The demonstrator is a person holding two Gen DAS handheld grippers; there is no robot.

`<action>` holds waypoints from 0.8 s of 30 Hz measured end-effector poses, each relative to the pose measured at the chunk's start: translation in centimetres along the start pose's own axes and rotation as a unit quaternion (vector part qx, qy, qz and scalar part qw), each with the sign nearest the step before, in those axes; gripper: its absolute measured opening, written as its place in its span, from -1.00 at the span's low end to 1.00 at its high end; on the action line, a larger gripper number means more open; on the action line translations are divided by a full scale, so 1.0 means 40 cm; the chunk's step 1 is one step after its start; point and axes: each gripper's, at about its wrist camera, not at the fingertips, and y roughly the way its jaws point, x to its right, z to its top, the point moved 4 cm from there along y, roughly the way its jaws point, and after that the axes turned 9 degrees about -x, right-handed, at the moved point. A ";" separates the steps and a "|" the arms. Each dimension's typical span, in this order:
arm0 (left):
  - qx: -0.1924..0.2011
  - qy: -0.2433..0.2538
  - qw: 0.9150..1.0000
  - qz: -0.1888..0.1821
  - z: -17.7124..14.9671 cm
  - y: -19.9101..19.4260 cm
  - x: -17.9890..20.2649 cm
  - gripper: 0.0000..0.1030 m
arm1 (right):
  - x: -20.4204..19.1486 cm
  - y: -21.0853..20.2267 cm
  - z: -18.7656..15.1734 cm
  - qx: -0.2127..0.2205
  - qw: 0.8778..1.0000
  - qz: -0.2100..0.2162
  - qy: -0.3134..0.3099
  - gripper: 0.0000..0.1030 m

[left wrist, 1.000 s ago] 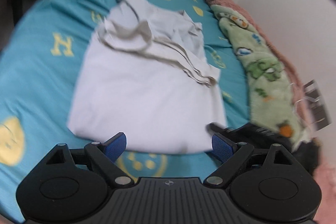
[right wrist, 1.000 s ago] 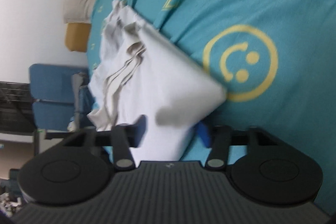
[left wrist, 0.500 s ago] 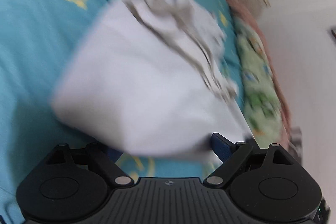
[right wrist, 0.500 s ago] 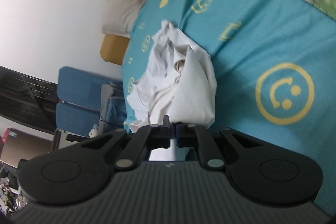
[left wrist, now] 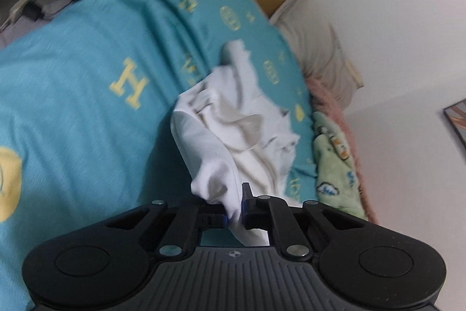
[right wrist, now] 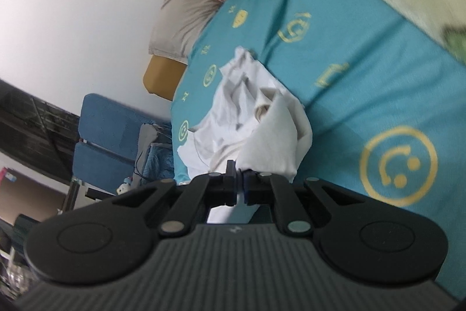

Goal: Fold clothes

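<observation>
A white garment (left wrist: 233, 133) lies bunched on the teal bedsheet (left wrist: 87, 112). My left gripper (left wrist: 234, 209) is shut on its near hem, and the cloth rises from the bed to the jaws. The garment also shows in the right wrist view (right wrist: 262, 133), where my right gripper (right wrist: 239, 185) is shut on another near corner, lifted off the sheet (right wrist: 364, 72). The far part of the garment stays crumpled on the bed.
A beige pillow (left wrist: 317, 48) and a green patterned blanket (left wrist: 335, 165) lie along the wall side of the bed. A blue chair (right wrist: 107, 136) and clutter stand beside the bed. A picture frame (left wrist: 457, 118) hangs on the wall.
Both grippers closed on the garment's near edge and lifted it. The flat garment has bunched up toward the pillow end.
</observation>
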 end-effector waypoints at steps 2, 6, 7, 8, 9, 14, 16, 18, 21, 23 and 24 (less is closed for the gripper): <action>0.013 0.017 1.000 -0.017 0.034 -0.038 0.071 -0.86 | -0.064 -0.021 0.035 0.009 1.000 0.009 -0.015 -0.87; 0.044 0.055 0.997 -0.040 0.075 -0.137 0.233 -0.87 | -0.193 -0.094 0.086 0.036 0.998 0.034 -0.047 -0.87; 0.052 0.070 0.995 -0.043 0.075 -0.164 0.271 -0.87 | -0.225 -0.122 0.093 0.046 0.996 0.044 -0.056 -0.87; 0.060 0.086 0.994 -0.043 0.066 -0.193 0.302 -0.87 | -0.257 -0.151 0.100 0.056 0.995 0.053 -0.064 -0.87; 0.064 0.098 0.992 -0.041 0.051 -0.221 0.320 -0.87 | -0.272 -0.180 0.093 0.062 0.994 0.057 -0.072 -0.87; 0.044 0.112 0.992 -0.023 -0.077 -0.349 0.304 -0.87 | -0.257 -0.320 -0.011 0.061 0.992 0.051 -0.100 -0.86; 0.030 0.110 0.993 -0.020 -0.144 -0.405 0.261 -0.87 | -0.218 -0.372 -0.074 0.050 0.993 0.048 -0.097 -0.86; 0.019 0.105 0.994 -0.016 -0.206 -0.456 0.221 -0.87 | -0.183 -0.424 -0.139 0.039 0.993 0.044 -0.099 -0.86; 0.011 0.094 0.995 -0.015 -0.277 -0.511 0.173 -0.87 | -0.149 -0.494 -0.219 0.032 0.993 0.042 -0.104 -0.86; 0.008 0.089 0.996 -0.014 -0.299 -0.529 0.150 -0.87 | -0.137 -0.518 -0.248 0.033 0.993 0.042 -0.104 -0.86; 0.006 0.089 0.996 -0.012 -0.295 -0.527 0.145 -0.87 | -0.134 -0.522 -0.256 0.033 0.993 0.040 -0.104 -0.86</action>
